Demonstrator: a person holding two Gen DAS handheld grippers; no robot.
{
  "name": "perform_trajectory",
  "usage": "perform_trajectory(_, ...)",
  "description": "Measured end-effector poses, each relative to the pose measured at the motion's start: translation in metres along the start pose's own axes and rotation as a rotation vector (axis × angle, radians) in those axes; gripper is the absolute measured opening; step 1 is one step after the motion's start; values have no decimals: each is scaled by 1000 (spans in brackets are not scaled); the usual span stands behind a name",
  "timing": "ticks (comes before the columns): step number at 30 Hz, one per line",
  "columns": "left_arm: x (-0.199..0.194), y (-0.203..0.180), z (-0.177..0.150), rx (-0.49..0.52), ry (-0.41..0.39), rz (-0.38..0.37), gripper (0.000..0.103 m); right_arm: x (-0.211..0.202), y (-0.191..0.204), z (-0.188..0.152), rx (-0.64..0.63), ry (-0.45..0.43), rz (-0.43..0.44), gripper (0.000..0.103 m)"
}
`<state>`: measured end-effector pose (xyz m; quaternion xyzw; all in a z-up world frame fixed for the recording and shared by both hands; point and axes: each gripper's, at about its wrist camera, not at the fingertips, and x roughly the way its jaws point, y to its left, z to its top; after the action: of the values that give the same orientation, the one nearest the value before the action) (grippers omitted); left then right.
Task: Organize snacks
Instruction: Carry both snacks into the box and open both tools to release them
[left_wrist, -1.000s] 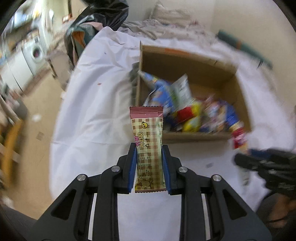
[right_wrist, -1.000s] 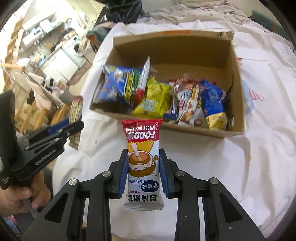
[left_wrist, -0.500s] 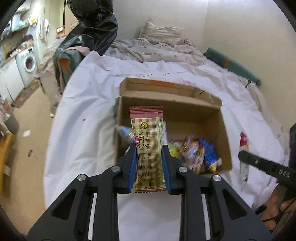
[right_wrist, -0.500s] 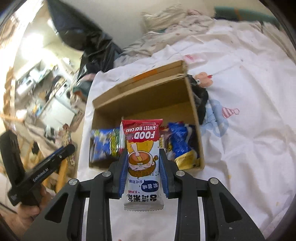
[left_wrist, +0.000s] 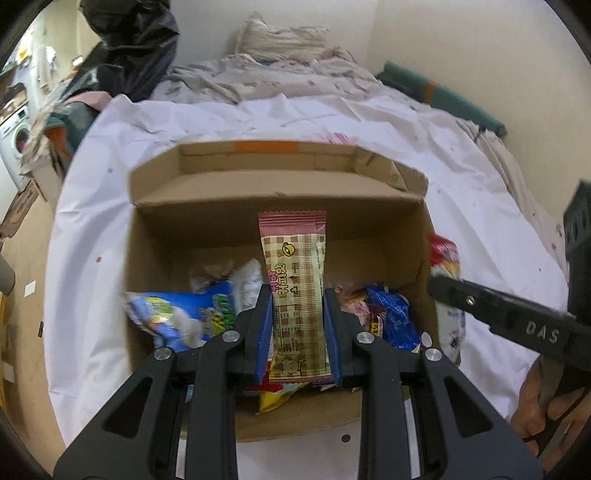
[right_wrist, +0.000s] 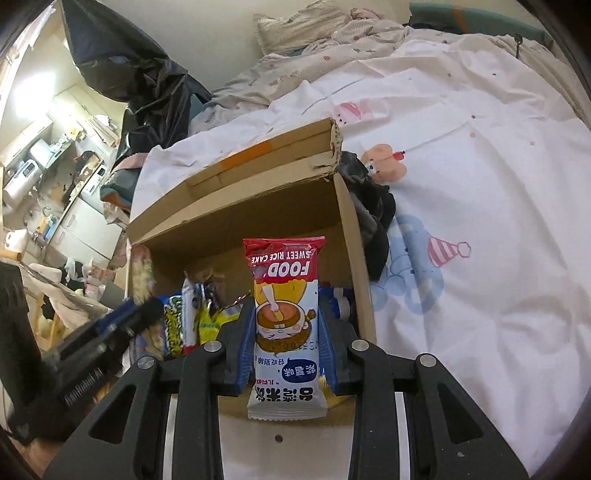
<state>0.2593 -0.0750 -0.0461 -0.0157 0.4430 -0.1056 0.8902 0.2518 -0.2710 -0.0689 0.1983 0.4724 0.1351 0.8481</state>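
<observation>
My left gripper (left_wrist: 295, 295) is shut on a pink checked snack bar (left_wrist: 295, 280), held upright over the open cardboard box (left_wrist: 258, 188). Several snack packets (left_wrist: 184, 317) lie in the box's near half. My right gripper (right_wrist: 286, 306) is shut on a red and white sweet rice cake packet (right_wrist: 284, 295), above the box (right_wrist: 258, 206) near its right wall. In the left wrist view the right gripper (left_wrist: 443, 291) shows at the box's right side, with its packet (left_wrist: 447, 258) partly visible. In the right wrist view the left gripper (right_wrist: 144, 310) shows blurred at the left.
The box rests on a white printed sheet (right_wrist: 480, 221) covering a bed. A dark object (right_wrist: 373, 210) lies against the box's right outer wall. A black bag (left_wrist: 133, 40) and rumpled bedding (left_wrist: 280, 70) sit beyond. A hand (left_wrist: 546, 402) grips the right tool's handle.
Both grippers have moved in over the box with their snacks still gripped. The box now fills more of each view, and each gripper sits closer to the other.
</observation>
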Motion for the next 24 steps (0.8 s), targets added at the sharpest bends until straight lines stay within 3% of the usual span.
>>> perform_trajectory(8, 19, -7, -8, 12, 63, -19, 23, 24, -1, -5, 20, 55, -3, 33)
perform_trajectory(17, 21, -5, -12, 0, 75, -12, 24, 31, 1, -8, 24, 89, 15, 35)
perform_trajectory(22, 16, -6, -13, 1, 57, -14, 41, 30, 0, -7, 27, 78, 23, 35)
perform_trajectory(24, 12, -7, -13, 6, 45, -17, 54, 29, -1, -7, 34, 73, 28, 35)
